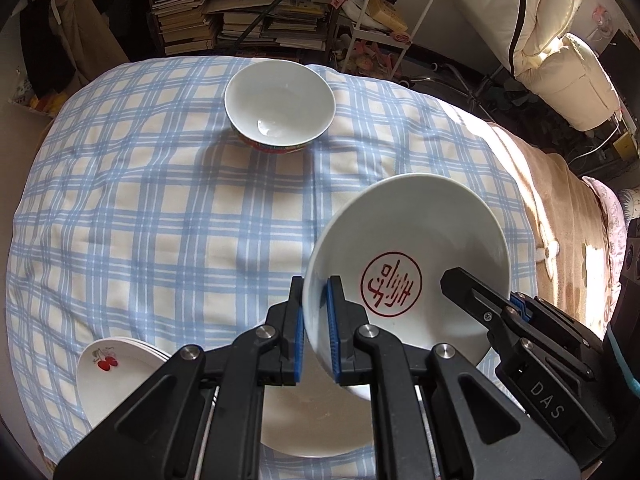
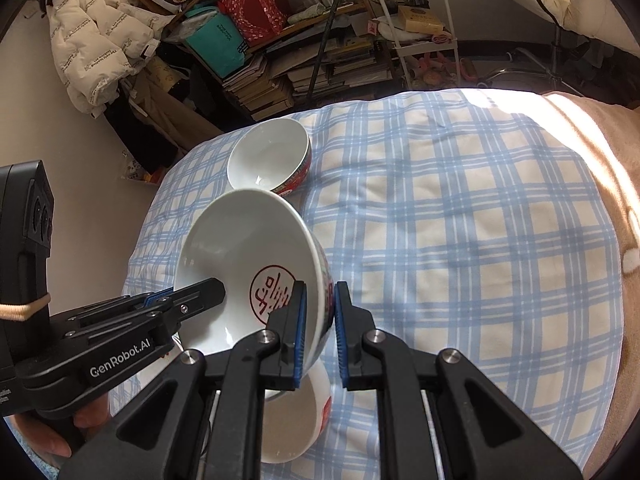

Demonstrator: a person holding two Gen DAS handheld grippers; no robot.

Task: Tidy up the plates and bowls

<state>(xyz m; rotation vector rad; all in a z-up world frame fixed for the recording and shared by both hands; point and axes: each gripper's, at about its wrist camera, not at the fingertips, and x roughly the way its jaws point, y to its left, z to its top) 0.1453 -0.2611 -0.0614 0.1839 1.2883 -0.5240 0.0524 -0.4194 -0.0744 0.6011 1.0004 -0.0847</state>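
While both grippers' fingers clamp the stamped bowl | second bowl beyond | cherry plates left.

Daylight from the right, sharp fisheye pictures

Strong sun falls on the tan blanket at the right and nearly bleaches it white in the right wrist view; the checked cloth lies in softer, even light. The far bowl casts a faint shadow toward the camera and shows a small glare spot inside. Both views bend hard at the edges, with black corners. Focus is crisp throughout, the shelves dimmer behind, no motion blur.
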